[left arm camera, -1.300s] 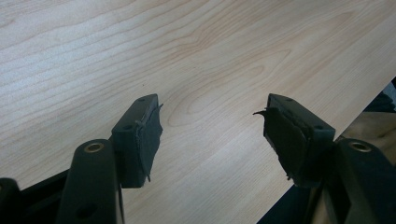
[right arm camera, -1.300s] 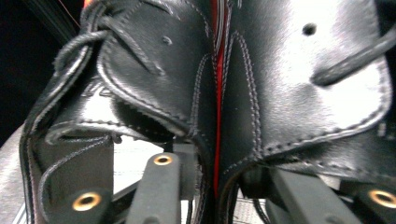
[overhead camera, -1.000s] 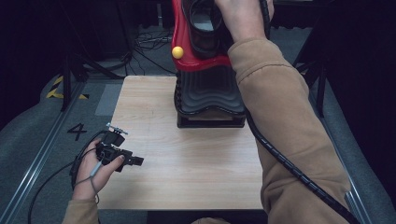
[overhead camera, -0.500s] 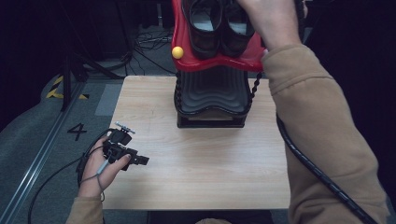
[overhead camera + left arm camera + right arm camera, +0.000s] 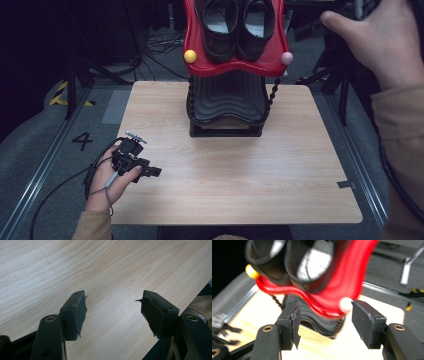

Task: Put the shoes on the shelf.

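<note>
Black shoes point(image 5: 239, 27) sit on the red rack point(image 5: 234, 62); right gripper point(image 5: 323, 322), jaws just opened and empty, pulls clear, left gripper point(image 5: 134, 159) open nearby; next, check the pair.

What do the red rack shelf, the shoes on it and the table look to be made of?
Red shelf: likely glossy moulded plastic, by its shine and wavy edge. Shoes: black, smooth, perhaps leather or imitation. Table: pale wood or wood-look laminate, showing matt grain lines.

1. High view: looks forward and down over the whole worktop point(image 5: 240, 185).
2. Left gripper view: close above the bare worktop.
3. Right gripper view: farther off, facing the red shoe rack point(image 5: 332, 297), shared with the high view.
</note>
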`<state>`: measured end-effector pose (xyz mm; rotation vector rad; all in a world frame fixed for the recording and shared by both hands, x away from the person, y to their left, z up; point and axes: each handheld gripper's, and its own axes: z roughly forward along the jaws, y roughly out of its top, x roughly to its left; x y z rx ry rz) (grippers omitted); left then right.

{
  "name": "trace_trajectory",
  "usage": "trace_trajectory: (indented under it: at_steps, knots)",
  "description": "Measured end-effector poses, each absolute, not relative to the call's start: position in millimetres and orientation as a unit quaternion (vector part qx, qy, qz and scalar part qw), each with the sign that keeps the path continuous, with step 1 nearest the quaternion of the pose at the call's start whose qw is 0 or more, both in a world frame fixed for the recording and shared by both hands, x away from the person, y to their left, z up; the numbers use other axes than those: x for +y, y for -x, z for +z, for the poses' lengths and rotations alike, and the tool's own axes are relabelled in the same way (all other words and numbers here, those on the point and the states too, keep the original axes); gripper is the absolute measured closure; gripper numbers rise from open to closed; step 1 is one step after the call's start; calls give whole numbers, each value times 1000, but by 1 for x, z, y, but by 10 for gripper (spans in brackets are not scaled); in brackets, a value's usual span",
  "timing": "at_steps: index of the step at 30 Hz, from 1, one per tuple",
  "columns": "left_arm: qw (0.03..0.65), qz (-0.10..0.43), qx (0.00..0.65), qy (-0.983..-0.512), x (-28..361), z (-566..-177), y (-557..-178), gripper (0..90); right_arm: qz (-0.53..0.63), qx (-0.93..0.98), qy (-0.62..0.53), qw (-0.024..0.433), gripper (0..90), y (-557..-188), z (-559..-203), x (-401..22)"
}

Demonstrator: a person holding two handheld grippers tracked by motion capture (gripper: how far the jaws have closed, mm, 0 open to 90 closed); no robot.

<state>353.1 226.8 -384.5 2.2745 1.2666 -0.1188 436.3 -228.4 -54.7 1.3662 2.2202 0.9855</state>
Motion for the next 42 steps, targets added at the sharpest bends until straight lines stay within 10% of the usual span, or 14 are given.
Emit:
trace_trajectory:
  at_steps: [18, 42]
  knots:
    - [269, -27, 482, -834, 232, -373, -339, 362, 320, 819, -447, 166, 384, -398, -125, -325]
    - [257, -9, 477, -840, 209, -379, -329, 369, 353, 856, -366, 92, 329, -388, -298, -320]
